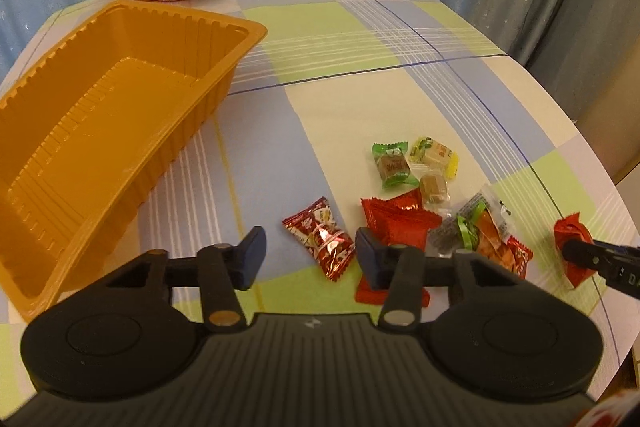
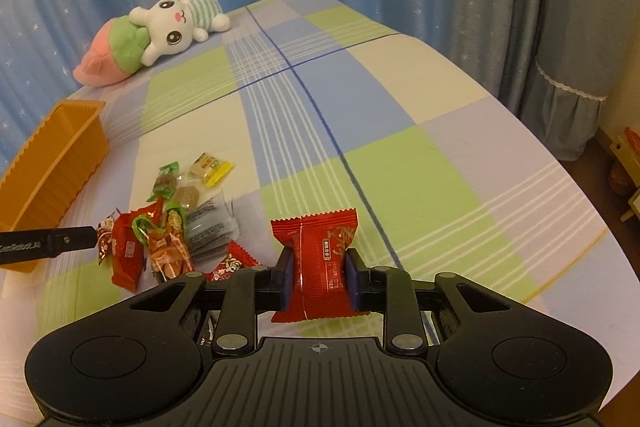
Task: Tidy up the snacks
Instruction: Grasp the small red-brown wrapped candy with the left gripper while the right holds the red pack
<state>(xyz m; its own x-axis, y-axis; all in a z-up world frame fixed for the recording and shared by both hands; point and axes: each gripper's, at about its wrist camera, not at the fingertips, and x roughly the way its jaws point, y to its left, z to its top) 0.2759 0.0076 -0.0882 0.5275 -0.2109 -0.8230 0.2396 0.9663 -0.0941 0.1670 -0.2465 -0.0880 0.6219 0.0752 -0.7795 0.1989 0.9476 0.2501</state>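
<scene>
Pick-up step, tray [image 1: 224, 23] still empty. Your right gripper [image 2: 316, 277] is clamped on a red snack packet [image 2: 318, 259], just right of the snack pile [image 2: 172, 223]. Your left gripper [image 1: 310, 257] stands part open around a red-and-white candy [image 1: 320, 239], pads not touching it. Next: close left, then carry both to the tray left of the pile.

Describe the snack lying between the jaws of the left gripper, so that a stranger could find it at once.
Start at the large orange plastic tray on the checked tablecloth, then look right to the pile of wrapped snacks. The one meant is the shiny red twist-wrapped candy with white and silver print, lying alone on the pile's tray side. Its neighbours are plain red flat packets.
</scene>
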